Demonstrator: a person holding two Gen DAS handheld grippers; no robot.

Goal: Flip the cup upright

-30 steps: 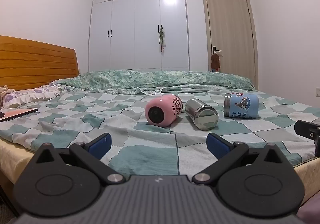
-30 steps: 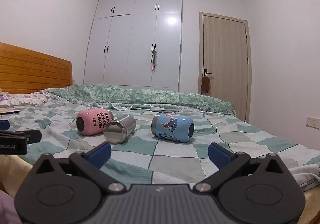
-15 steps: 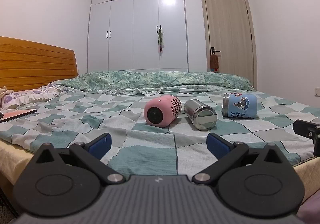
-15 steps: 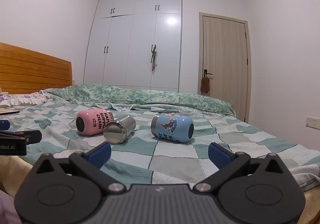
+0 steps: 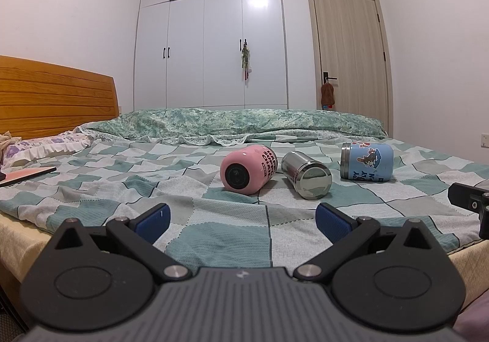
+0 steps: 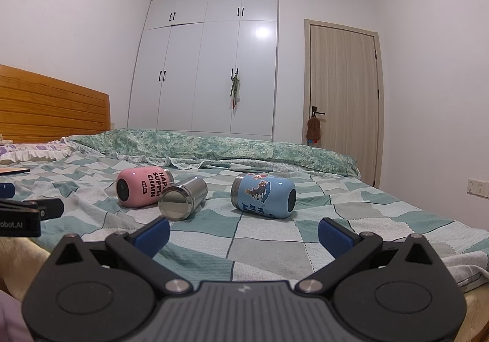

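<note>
Three cups lie on their sides on the checked bedspread: a pink cup (image 5: 248, 170) (image 6: 143, 187), a steel cup (image 5: 306, 175) (image 6: 182, 198) and a blue cartoon cup (image 5: 366, 161) (image 6: 264, 196). My left gripper (image 5: 241, 221) is open and empty, at the bed's near edge, well short of the pink cup. My right gripper (image 6: 243, 233) is open and empty, short of the blue cup. Each gripper shows at the edge of the other's view: the right gripper's body (image 5: 472, 204) and the left gripper's body (image 6: 27, 213).
A wooden headboard (image 5: 55, 94) and pillow (image 5: 45, 146) are at the left. A flat pink-edged book (image 5: 26, 175) lies on the bed at the left. A folded green quilt (image 5: 232, 124) runs along the far side. A wardrobe (image 5: 211, 36) and door (image 5: 348, 60) stand behind.
The left wrist view has tilted slightly, so the cups sit a little lower and smaller in its frame. The right gripper and the cups have not moved.
</note>
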